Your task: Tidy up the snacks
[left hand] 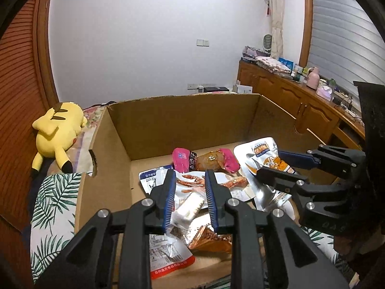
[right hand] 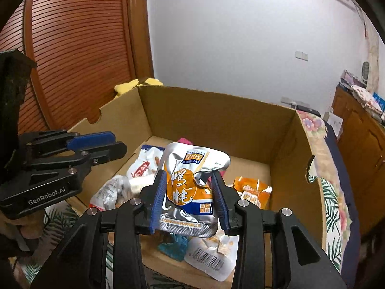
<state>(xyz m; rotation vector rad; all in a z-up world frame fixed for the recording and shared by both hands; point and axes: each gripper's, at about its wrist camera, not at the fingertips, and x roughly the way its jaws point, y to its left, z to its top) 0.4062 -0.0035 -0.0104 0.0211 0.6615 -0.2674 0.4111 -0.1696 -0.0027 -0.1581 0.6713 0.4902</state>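
The right gripper (right hand: pixel 190 193) pinches a silver-and-orange pouch (right hand: pixel 190 180) by its two side edges and holds it above the cardboard box (right hand: pixel 216 120) at the centre of the right wrist view, so the step in hand looks like carrying this snack to a place among the others. The left gripper (left hand: pixel 190 192) hangs low over the pile at the lower centre of its own view; a small white packet (left hand: pixel 190 206) shows between its blue pads (left hand: pixel 170 192), but the pads do not appear to press on it, and with gaps on both sides the jaws look slightly parted and empty. The next move probably calls for lowering the pouch onto a bare stretch of box floor, toward the upper right of the heap, and only then letting go. In the way are the loose packs already lying there: pink-ended wrappers (left hand: pixel 182 159), a clear pack of reddish strips (left hand: pixel 192 183), an orange packet (right hand: pixel 252 190) and a barcode bag (right hand: pixel 211 260) near the front wall. The two grippers work close together inside the box, so they could collide. A yellow plush toy (left hand: pixel 57 132) lies outside the box at left.
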